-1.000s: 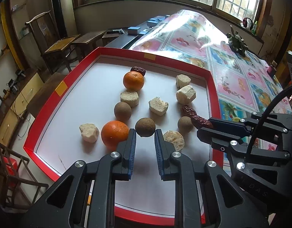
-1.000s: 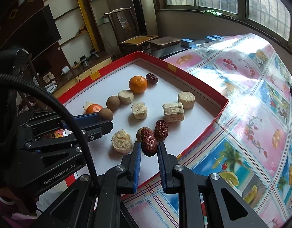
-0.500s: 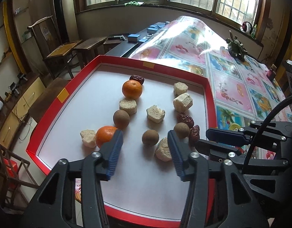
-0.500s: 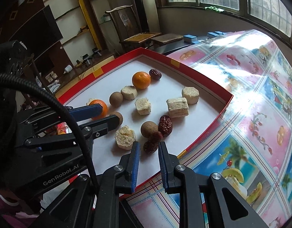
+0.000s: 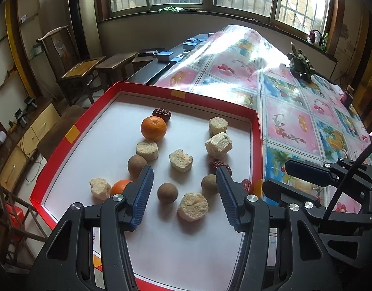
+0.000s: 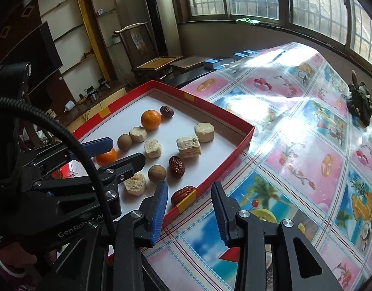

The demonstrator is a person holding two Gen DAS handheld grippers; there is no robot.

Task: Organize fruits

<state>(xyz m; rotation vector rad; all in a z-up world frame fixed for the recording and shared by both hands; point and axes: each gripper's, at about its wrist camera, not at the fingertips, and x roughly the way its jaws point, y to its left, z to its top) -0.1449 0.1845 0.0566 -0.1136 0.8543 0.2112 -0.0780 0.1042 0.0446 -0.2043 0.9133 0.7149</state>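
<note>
Left gripper point(image 5: 184, 195): jaws wide apart, empty, above the red-rimmed white tray point(image 5: 65, 135). Between them lie a round brown longan point(image 5: 167, 193) and a beige crumbly cake point(image 5: 192, 206). Right gripper point(image 6: 189, 209): jaws spread, empty, over the tray's near edge. A wrinkled red date point(image 6: 182, 193) rests inside against the rim. The tray sits on the bench's fruit-print cloth point(image 6: 304, 160).

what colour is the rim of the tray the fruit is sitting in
Red, with small yellow tape patches, on the shallow white-floored tray; clearest in the left wrist view.
</note>
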